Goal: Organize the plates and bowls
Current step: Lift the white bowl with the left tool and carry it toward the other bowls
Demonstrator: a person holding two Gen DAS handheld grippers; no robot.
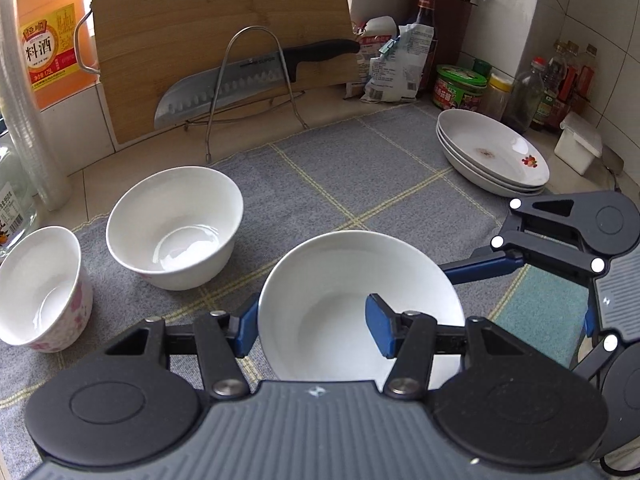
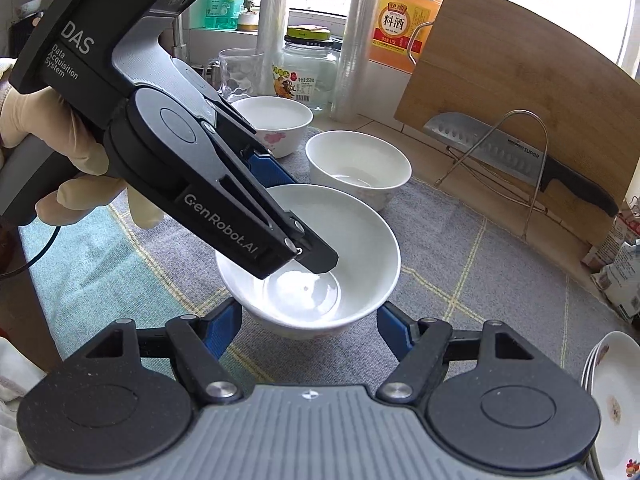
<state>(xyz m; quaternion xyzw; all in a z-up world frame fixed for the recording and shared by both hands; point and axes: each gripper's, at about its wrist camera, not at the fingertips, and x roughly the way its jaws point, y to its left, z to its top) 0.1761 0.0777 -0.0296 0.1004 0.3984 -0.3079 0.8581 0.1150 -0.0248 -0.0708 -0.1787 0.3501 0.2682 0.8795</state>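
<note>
White bowls [image 1: 176,224], one [image 1: 38,288] with pink flowers; grey cloth [image 1: 360,168] with yellow checks; white plates [image 1: 494,152] with red print; blue-padded black grippers [image 1: 316,330]

In the left wrist view, a bowl [image 1: 356,304] sits low at centre on the mat [image 1: 320,200]. Two more bowls [image 1: 174,226] [image 1: 40,284] stand to its left. Stacked plates [image 1: 494,156] lie at upper right. Behind, a cutting board [image 1: 220,40] leans with a knife [image 1: 240,80] in a rack before it.
</note>
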